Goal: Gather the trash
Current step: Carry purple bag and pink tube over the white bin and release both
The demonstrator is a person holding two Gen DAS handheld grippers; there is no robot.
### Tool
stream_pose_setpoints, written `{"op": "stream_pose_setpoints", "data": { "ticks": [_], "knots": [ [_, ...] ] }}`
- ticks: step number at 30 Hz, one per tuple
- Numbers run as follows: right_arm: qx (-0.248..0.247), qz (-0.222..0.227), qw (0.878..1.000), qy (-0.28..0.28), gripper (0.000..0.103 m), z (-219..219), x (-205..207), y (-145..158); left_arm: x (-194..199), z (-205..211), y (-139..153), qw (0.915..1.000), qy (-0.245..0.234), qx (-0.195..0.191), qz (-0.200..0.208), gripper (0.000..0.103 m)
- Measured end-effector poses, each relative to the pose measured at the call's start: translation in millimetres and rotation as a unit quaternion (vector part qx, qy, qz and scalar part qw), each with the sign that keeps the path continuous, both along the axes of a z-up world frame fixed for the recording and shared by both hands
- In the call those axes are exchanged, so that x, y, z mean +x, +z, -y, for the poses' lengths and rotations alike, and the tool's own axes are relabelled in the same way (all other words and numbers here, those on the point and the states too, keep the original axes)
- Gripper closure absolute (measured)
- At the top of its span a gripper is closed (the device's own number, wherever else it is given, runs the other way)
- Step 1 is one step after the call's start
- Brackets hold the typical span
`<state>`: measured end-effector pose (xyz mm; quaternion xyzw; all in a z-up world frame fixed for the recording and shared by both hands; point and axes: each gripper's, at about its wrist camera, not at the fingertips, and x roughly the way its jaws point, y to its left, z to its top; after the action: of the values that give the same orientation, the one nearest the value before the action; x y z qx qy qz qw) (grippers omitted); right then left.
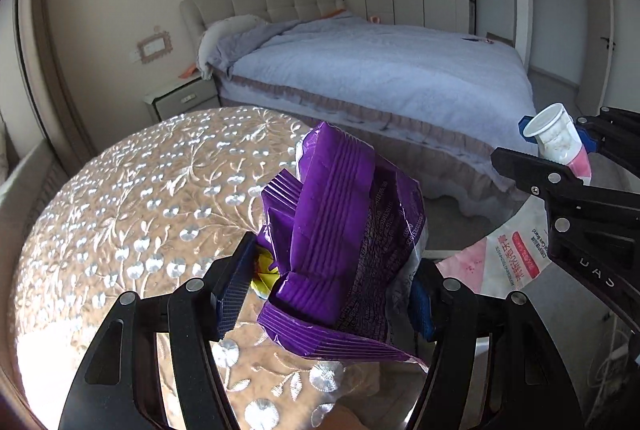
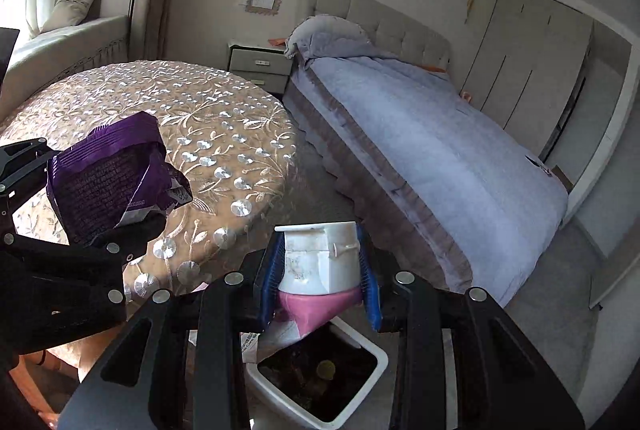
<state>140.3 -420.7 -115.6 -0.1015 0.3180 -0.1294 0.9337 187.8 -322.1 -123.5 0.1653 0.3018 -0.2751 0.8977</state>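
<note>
- The bed (image 2: pixel 460 150) fills the far side of the room and takes no part in the task; it stands well apart from both grippers.
- The round table (image 1: pixel 132 198), under a patterned cloth, is the surface next to which the trash is being handled. In the right wrist view the visible part of its top (image 2: pixel 224 134) carries no loose trash.
- The bin (image 2: pixel 376 358) stands on the floor just beside the table edge, directly below the right gripper. Its white rim frames a dark interior with some items already inside. This position lets either gripper release its load straight down.
- The purple snack bag (image 1: pixel 340 230) is crumpled and held above the table near its edge. The left gripper (image 1: pixel 324 294) has its jaws clenched on the lower part of the bag, one blue pad on each side. Gripping the crushed section keeps the slack foil from slipping.
- The tube (image 2: pixel 320 262), white at the cap end and pink lower down, is grasped by the right gripper (image 2: pixel 320 270). The jaws are closed on its sides just under the flip cap. The tube hangs over the bin opening, so it is judged ready to drop.
- A pink and white printed packet (image 1: pixel 508 262) shows below the right gripper in the left wrist view. Whether it rests in the bin or beside it cannot be told.
</note>
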Motion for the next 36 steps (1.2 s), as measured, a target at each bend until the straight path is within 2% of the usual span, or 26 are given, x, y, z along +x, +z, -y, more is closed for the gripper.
{"op": "stream_pose_setpoints", "data": {
  "ticks": [3,7,12,18,24,27,29,30,31,33,36],
  "knots": [
    [0.016,-0.012,1.0,-0.018,0.067,21,-7,-9,-4,22,-12,0.9997,-0.021,0.011,-0.008,0.038],
    [0.012,-0.023,0.999,-0.037,0.067,39,-13,-25,-3,44,-27,0.9982,-0.049,0.029,-0.021,0.038],
    [0.007,-0.041,0.998,-0.042,0.067,64,-20,-53,-3,80,-58,0.9921,-0.099,0.066,-0.039,0.038],
    [0.034,-0.069,0.996,-0.051,0.067,105,-21,-101,0,122,-109,0.9785,-0.159,0.116,-0.061,0.038],
    [0.043,-0.097,0.994,-0.03,0.067,133,-24,-151,-1,162,-166,0.9575,-0.223,0.164,-0.082,0.036],
    [0.039,-0.117,0.992,-0.021,0.067,143,-25,-177,-8,178,-189,0.944,-0.273,0.162,-0.088,0.024],
    [0.059,-0.137,0.989,-0.016,0.067,150,-23,-194,-11,189,-207,0.9351,-0.292,0.177,-0.093,0.007],
    [0.071,-0.156,0.985,-0.009,0.063,154,-22,-204,-12,193,-215,0.9302,-0.302,0.18,-0.104,0.005],
    [0.072,-0.166,0.983,-0.004,0.039,155,-23,-210,-15,196,-224,0.9249,-0.311,0.185,-0.116,0.005],
    [0.046,-0.16,0.986,0.006,0.005,153,-29,-218,-16,200,-236,0.9189,-0.319,0.198,-0.121,0.005],
    [0.042,-0.176,0.983,0.013,0.005,154,-34,-225,-21,199,-242,0.9149,-0.326,0.205,-0.123,0.005]
  ]
}}
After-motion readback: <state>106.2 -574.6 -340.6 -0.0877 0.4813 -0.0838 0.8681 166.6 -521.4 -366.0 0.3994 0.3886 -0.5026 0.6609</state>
